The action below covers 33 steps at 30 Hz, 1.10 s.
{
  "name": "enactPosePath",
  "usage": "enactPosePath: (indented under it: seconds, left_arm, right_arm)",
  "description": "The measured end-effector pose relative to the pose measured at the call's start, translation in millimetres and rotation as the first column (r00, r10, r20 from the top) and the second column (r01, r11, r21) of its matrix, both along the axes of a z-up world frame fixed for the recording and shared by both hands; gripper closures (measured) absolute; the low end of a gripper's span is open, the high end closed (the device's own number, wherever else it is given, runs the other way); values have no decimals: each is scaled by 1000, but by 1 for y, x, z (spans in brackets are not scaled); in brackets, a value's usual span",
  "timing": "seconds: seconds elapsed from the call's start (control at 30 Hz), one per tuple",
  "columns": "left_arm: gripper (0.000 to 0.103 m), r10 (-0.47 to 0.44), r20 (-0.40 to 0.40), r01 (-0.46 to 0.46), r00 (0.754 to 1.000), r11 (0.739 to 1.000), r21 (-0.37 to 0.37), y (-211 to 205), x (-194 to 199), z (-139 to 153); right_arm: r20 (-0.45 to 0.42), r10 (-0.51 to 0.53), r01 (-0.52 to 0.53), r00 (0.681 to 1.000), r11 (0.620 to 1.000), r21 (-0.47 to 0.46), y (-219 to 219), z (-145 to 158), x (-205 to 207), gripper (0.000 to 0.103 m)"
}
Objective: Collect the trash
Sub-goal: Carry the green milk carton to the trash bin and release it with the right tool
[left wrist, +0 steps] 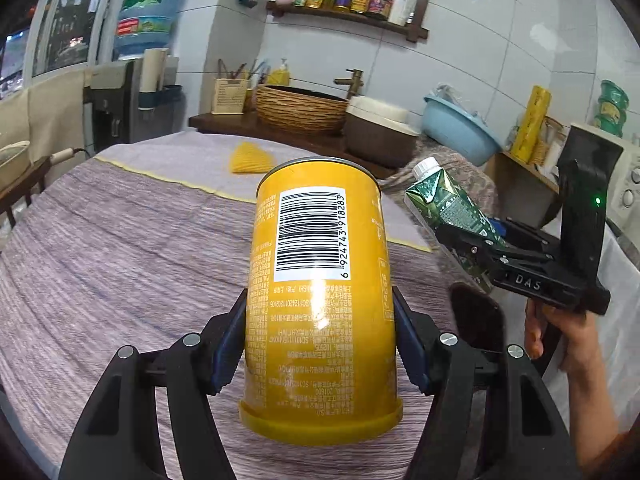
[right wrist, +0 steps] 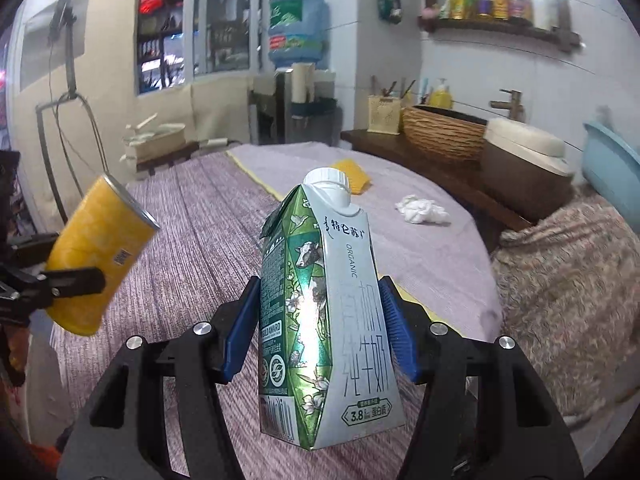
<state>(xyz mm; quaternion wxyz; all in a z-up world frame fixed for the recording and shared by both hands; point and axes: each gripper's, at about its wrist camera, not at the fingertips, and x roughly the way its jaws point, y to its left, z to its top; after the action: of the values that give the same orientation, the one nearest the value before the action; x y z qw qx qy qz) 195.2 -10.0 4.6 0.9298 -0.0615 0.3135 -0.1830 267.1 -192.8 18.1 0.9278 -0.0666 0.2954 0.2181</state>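
Observation:
My left gripper (left wrist: pixel 320 340) is shut on a yellow can (left wrist: pixel 320 300) with a barcode, held above the purple-covered table (left wrist: pixel 120 260). My right gripper (right wrist: pixel 318 328) is shut on a green and white milk carton (right wrist: pixel 320 320) with a white cap. The carton (left wrist: pixel 452 208) and right gripper show at the right of the left wrist view; the can (right wrist: pixel 100 256) shows at the left of the right wrist view. A crumpled white tissue (right wrist: pixel 422 209) and a yellow ridged piece (right wrist: pixel 352 174) lie on the table further off.
A wicker basket (left wrist: pixel 300 110), a brown pot with a white lid (left wrist: pixel 376 132) and a blue basin (left wrist: pixel 456 128) stand on a dark counter behind the table. A water dispenser (left wrist: pixel 136 80) stands at the back left. A patterned cushion (right wrist: pixel 568 280) lies at the right.

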Motion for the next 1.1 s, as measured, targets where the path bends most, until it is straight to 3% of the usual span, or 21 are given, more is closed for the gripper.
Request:
enactPosePath:
  seconds: [0.23, 0.47, 0.77, 1.1]
  left_arm:
    - [38, -121, 21, 122, 992, 992, -42, -61, -4, 5]
    - [38, -246, 12, 246, 969, 966, -80, -119, -5, 1]
    - [38, -398, -30, 393, 917, 914, -97, -192, -7, -21]
    - [38, -454, -106, 449, 885, 891, -69, -230, -3, -55]
  right_arm:
    - [50, -177, 176, 983, 984, 25, -52, 2, -49, 44]
    - [46, -391, 392, 919, 920, -5, -119, -15, -94, 44]
    - [-95, -590, 587, 801, 807, -65, -195, -94, -111, 44]
    - [-265, -652, 654, 710, 751, -96, -238, -184, -73, 43]
